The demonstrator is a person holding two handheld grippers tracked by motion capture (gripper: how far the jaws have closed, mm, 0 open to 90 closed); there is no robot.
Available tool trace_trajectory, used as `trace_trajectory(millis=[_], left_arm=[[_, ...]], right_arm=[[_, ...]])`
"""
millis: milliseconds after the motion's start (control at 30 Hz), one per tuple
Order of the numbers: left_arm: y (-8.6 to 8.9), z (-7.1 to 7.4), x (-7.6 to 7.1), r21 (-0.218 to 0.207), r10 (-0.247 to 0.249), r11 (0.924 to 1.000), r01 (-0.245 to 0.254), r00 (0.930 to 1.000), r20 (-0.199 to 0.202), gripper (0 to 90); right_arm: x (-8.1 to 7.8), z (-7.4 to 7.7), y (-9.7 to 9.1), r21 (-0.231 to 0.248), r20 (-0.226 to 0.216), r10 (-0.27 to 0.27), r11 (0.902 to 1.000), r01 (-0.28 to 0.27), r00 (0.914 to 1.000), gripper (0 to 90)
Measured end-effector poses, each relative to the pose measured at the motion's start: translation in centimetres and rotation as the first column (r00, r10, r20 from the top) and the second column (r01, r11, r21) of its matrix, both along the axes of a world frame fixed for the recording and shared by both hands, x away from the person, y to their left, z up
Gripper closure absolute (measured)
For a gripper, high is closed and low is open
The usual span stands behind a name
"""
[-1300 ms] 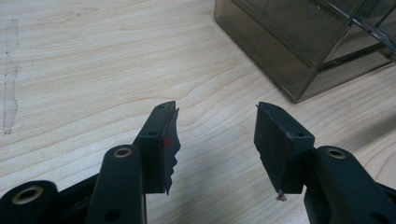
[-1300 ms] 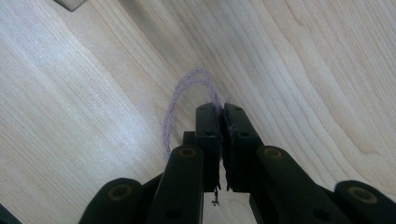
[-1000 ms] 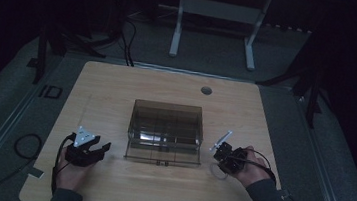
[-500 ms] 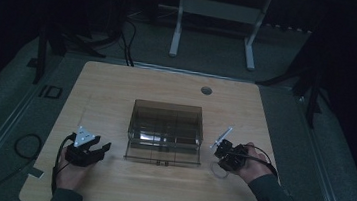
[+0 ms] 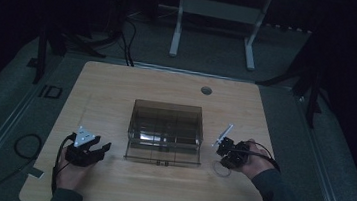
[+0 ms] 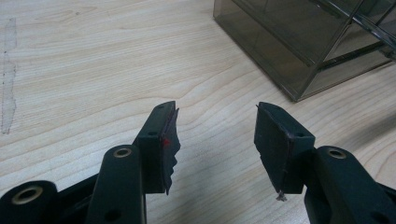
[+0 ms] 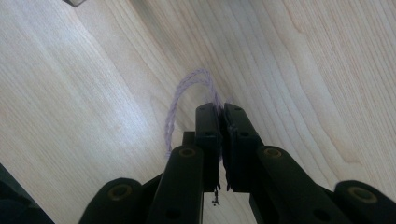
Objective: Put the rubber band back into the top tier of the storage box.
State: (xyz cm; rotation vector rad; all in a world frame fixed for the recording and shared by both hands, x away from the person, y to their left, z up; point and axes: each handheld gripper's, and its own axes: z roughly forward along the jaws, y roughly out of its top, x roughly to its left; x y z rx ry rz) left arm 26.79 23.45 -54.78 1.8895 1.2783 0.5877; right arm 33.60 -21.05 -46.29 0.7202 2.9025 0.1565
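High view – one smoky box (image 5: 165, 132), right gripper (image 7: 219, 109) pinching one twisted loop (image 7: 180, 100), left gripper (image 6: 215, 135) (fingers apart).

The high view looks forward and down from above the person's edge of the desk (image 5: 168, 87), far enough back to take in all four corners. The left gripper view sits low and close over the desk's near-left part, facing the smoky plastic box (image 6: 308, 42) at mid-desk, which the high view shares. The right gripper view looks steeply down, very close, near the right edge.
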Motion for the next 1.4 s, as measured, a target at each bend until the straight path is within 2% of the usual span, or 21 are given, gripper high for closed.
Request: trace_trajectory(millis=[733, 1400], left_arm=[[-0.1, -0.1, 0.0, 0.001, -0.001, 1.0, 0.001, 1.0, -0.003, 49.7], [-0.1, -0.1, 0.1, 0.0, -0.002, 1.0, 0.002, 1.0, -0.005, 49.6]], right_arm=[[0.5, 0.9, -0.1, 0.011, -0.008, 0.05, 0.9987, -0.05, 0.9987, 85.4], [0.7, 2.5, -0.4, 0.027, 0.012, 0.045, 0.9986, -0.045, 0.9989, 85.4]])
